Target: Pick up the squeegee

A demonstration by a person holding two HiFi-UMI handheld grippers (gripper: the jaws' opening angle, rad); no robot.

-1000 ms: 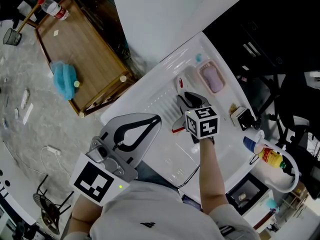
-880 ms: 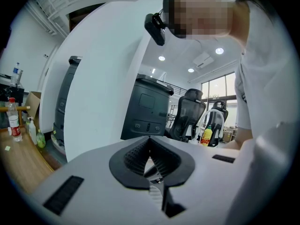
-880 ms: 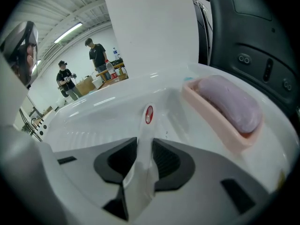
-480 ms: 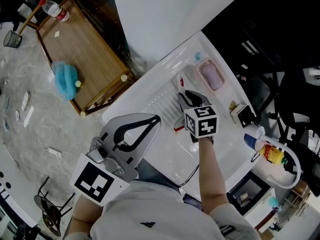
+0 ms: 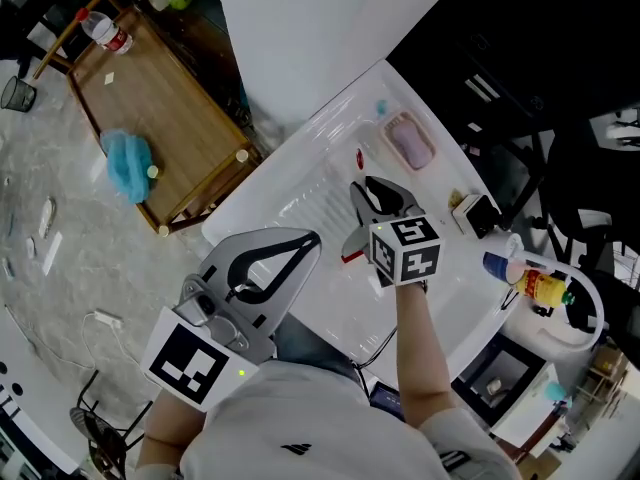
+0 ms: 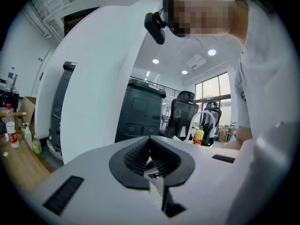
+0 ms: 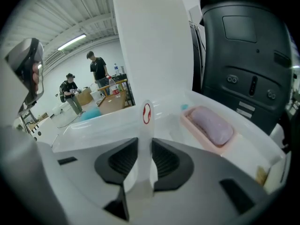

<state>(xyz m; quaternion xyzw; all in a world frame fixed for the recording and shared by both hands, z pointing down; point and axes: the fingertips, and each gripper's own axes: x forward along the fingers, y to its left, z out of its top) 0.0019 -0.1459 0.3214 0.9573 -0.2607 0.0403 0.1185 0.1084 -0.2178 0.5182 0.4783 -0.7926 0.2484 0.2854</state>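
Observation:
The squeegee (image 7: pixel 146 121) is a white handle with a red logo near its tip. It runs forward between the jaws of my right gripper (image 7: pixel 145 148), whose dark pads press on its two sides. In the head view the right gripper (image 5: pixel 385 200) hangs over the white basin top (image 5: pixel 300 208). The squeegee's tip (image 5: pixel 360 157) pokes out ahead of it and its red-edged blade end (image 5: pixel 351 252) trails to the left of the marker cube. My left gripper (image 5: pixel 312 238) stays near my body, shut and empty; its pads meet in the left gripper view (image 6: pixel 151 146).
A pink dish (image 5: pixel 410 141) lies at the far end of the white top. A small black box (image 5: pixel 478 214) and bottles (image 5: pixel 538 290) stand at the right. A wooden table (image 5: pixel 150 98) with a blue cloth (image 5: pixel 128 162) is at the left. Two people (image 7: pixel 99 71) stand far off.
My right gripper has risen with the squeegee in it, lifting it away from the white top. The left gripper has hardly moved.

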